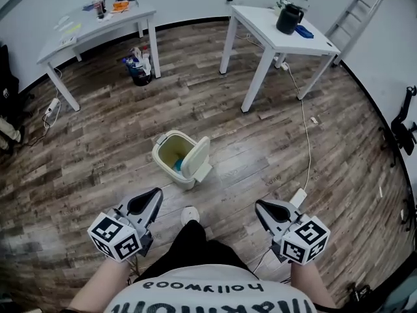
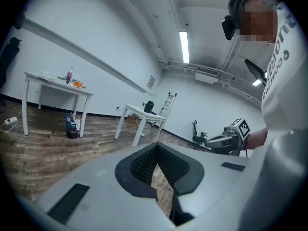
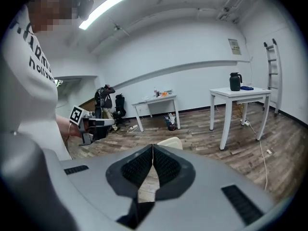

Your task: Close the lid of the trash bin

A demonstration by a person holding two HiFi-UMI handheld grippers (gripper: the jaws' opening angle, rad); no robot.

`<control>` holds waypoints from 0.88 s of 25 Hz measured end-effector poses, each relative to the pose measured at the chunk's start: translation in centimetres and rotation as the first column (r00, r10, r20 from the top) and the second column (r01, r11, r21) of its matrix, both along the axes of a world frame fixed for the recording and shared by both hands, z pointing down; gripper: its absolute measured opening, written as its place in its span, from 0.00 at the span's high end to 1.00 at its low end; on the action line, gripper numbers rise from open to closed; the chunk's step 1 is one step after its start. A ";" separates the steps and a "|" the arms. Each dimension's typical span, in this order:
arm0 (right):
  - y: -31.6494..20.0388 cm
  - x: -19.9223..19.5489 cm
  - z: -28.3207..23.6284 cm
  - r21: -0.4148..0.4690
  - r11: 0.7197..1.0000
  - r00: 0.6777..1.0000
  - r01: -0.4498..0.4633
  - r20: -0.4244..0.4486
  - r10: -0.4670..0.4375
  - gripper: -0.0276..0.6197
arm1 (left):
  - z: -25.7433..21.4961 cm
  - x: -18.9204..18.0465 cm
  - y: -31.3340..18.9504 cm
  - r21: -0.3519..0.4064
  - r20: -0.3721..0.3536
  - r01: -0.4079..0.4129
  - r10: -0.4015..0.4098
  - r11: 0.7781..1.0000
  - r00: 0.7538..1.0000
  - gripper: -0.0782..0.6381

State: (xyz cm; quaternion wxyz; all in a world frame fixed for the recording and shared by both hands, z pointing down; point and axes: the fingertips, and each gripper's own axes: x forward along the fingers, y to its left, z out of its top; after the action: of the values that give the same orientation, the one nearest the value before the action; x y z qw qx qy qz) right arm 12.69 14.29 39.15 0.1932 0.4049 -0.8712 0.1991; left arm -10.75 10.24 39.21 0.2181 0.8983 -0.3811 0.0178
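The left gripper (image 1: 155,195) and right gripper (image 1: 260,207), both closed and empty, hung well short of the open trash bin (image 1: 171,154) on the floor — a hard shove on its raised lid (image 1: 195,158) might topple it.

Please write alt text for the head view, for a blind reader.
A cream trash bin stands on the wooden floor with its lid open. The left tool and right tool, both shut and empty, are held short of it.

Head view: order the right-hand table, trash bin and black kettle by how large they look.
1. right-hand table
2. trash bin
3. black kettle
The bin is nearer the camera, which flatters it.
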 end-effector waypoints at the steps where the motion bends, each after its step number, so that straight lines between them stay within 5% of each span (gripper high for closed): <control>1: -1.0 -0.1 0.1 0.001 1.000 1.000 0.007 0.008 -0.007 0.94 | 0.1 0.3 -0.8 0.000 -0.002 -0.011 0.011 1.000 1.000 0.88; 10: -10.5 -1.2 2.7 -0.052 0.998 0.999 0.035 0.008 -0.034 0.94 | 2.8 2.3 -8.4 -0.027 0.100 -0.141 0.143 0.990 0.985 0.88; 16: -17.3 -2.1 1.0 -0.062 0.998 0.997 0.029 0.077 -0.024 0.94 | 1.0 1.4 -14.7 0.001 0.093 -0.135 0.135 0.991 0.987 0.88; 22: -22.0 -3.5 0.2 -0.046 0.992 0.993 0.114 0.036 -0.113 0.94 | 0.7 0.1 -18.5 -0.005 0.086 -0.066 0.066 0.998 0.994 0.88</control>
State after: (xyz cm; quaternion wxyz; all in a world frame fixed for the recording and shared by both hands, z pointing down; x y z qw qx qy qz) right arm 9.23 -7.75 39.32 0.1995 0.3467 -0.8909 0.2154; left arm -10.69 -8.25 39.94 0.2017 0.9085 -0.3603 0.0640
